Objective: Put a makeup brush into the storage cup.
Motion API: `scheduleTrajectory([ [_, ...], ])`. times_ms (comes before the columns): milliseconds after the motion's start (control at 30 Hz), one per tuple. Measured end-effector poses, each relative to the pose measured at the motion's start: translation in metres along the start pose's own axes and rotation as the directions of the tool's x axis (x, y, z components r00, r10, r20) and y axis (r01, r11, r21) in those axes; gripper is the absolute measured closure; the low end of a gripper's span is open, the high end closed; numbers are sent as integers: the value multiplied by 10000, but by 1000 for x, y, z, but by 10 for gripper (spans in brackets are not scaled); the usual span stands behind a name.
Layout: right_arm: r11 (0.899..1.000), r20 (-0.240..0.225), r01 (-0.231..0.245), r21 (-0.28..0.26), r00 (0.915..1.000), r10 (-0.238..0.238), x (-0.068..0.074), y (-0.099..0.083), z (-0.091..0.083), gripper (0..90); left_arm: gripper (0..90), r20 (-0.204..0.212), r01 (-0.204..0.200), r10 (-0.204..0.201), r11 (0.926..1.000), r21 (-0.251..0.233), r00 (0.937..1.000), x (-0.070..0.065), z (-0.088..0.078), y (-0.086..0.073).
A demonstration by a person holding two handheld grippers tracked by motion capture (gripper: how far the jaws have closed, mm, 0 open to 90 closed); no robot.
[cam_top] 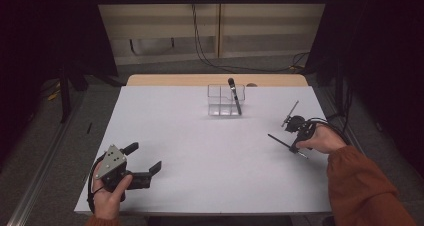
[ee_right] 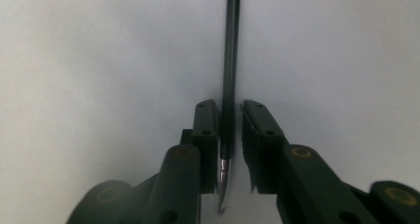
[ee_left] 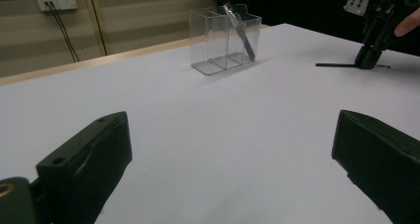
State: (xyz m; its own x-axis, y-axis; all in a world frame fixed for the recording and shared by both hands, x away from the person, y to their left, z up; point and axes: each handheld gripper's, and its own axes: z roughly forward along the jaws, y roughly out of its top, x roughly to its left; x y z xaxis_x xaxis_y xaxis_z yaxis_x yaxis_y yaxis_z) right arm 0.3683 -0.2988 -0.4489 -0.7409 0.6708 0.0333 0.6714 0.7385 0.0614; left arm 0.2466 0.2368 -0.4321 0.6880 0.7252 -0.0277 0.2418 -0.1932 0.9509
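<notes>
A thin black pen lies flat on the white table at the right. My right gripper points down over it, held by a hand in an orange sleeve. In the right gripper view the pen runs straight between the jaws of my right gripper; the left pad meets it and a narrow gap shows at the right pad. The left gripper view shows that gripper standing on the pen. My left gripper rests near the front left with its jaws wide apart and nothing between them.
A clear two-compartment holder stands at the back middle, with a second dark pen leaning in its right compartment. The white sheet covers the table up to a wooden strip at the far edge.
</notes>
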Motion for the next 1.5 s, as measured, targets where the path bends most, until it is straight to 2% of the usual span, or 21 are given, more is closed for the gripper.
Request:
scheduleTrajectory([
  [133, 10000, -1, 22, 41, 10000, -22, 0, 1, 0, 869, 20, 0, -25, 25, 10000, 18, 10000, 0, 0, 0],
  [300, 10000, -4, -38, 29, 10000, 38, 1, 0, 0, 872, 19, -39, 11, -11, 10000, 29, 10000, 1, 0, 0],
  [400, 9999, 194, 122, 106, 9997, -124, 3, 1, -1, 873, 17, -109, 53, -53, 10000, -4, 9999, 1, 0, 0],
  [533, 9998, 158, 181, 54, 9997, -181, 2, 0, -2, 873, 17, -95, 2, -1, 10000, 31, 10000, 0, 0, 0],
  [600, 9999, 107, 108, -82, 9999, -108, 2, -1, -2, 873, 17, -78, 10, -10, 10000, 30, 10000, 1, 0, 0],
  [633, 9999, 237, 64, -139, 9997, -60, 1, -1, -4, 874, 17, -95, 31, -31, 10000, 34, 10000, 1, 1, 0],
  [700, 9983, 236, -10, -581, 9997, 24, 2, 0, -11, 874, 17, -101, 48, -48, 10000, 37, 9999, 2, 1, 0],
  [833, 9951, 271, 89, -983, 9996, -62, 4, 2, -24, 874, 17, -88, 8, -8, 10000, 21, 10000, 1, 0, 0],
  [933, 9894, 248, -91, -1451, 9996, 129, 5, -1, -29, 874, 17, -117, 41, -41, 10000, 3, 9999, 1, 0, 0],
  [1100, 9656, 189, -452, -2561, 9985, 518, 5, -11, -34, 874, 17, -121, 48, -48, 10000, -5, 9999, 1, -1, 0],
  [1200, 9448, 219, -761, -3187, 9959, 876, 5, -18, -34, 875, 17, -122, 32, -32, 10000, 3, 9999, 1, 0, 0],
  [1300, 9148, 193, -973, -3920, 9933, 1139, 6, -24, -34, 875, 17, -179, 49, -50, 10000, -18, 9998, 1, -1, 0],
  [1367, 8871, 170, -1154, -4469, 9904, 1374, 7, -28, -34, 875, 17, -156, 52, -53, 10000, -35, 9999, 1, -1, 0],
  [1400, 8730, 151, -1079, -4757, 9913, 1307, 8, -30, -34, 874, 17, -138, 47, -47, 10000, -27, 9999, 1, -1, 0],
  [1433, 8654, 141, -1107, -4888, 9908, 1347, 9, -31, -33, 874, 17, -129, 44, -44, 10000, -31, 9999, 1, -1, 0],
  [1467, 8633, 227, -1171, -4909, 9889, 1470, 11, -32, -31, 875, 17, -126, 41, -41, 10000, -30, 9999, 1, -1, 0],
  [1500, 8563, 189, -1157, -5033, 9893, 1447, 12, -33, -29, 874, 17, -118, 39, -39, 10000, -31, 9999, 1, 0, 0],
])
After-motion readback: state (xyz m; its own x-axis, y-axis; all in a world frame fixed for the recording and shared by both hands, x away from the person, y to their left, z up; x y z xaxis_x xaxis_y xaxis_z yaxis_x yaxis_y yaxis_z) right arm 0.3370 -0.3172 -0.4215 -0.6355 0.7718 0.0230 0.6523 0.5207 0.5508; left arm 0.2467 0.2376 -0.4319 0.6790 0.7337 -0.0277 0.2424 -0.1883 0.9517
